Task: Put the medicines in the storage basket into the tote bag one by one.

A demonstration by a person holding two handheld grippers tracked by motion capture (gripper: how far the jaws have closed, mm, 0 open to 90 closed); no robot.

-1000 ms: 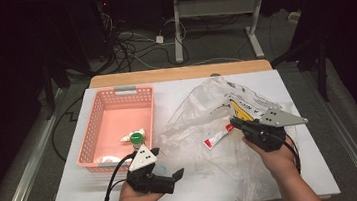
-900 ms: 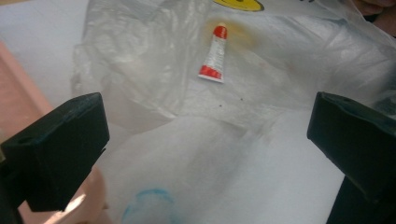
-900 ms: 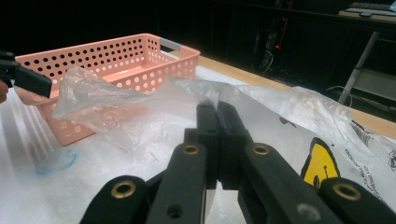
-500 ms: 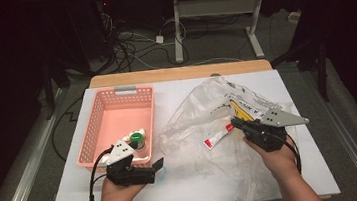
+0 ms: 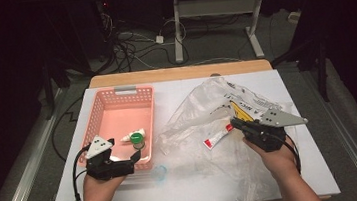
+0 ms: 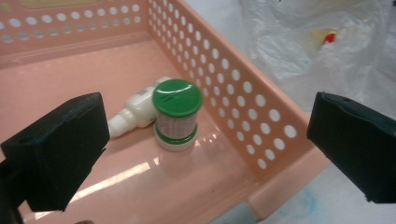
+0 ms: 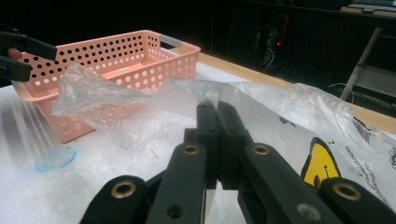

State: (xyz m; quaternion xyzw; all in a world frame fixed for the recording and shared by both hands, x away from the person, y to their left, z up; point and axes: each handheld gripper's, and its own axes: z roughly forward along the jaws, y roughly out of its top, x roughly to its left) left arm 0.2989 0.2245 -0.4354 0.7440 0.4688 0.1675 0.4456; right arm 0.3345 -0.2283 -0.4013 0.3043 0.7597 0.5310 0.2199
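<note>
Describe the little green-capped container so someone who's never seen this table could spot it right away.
Start at the pink perforated basket on the left half of the white table. In its near right corner two small things sit together. The green-capped container stands upright, a short round jar with a flat bright green lid, while the white bottle touching it lies on its side.

Black lettering on the plastic bag (image 5: 247, 104) (beside its yellow mark) is too blurred to read.

Left tongs (image 5: 133, 158) held low at near left, jaws spread wide apart, nothing between pads. Right tongs (image 5: 234, 124) at right, jaws pressed fully together, pointing left. Both forearms entering from below.
</note>
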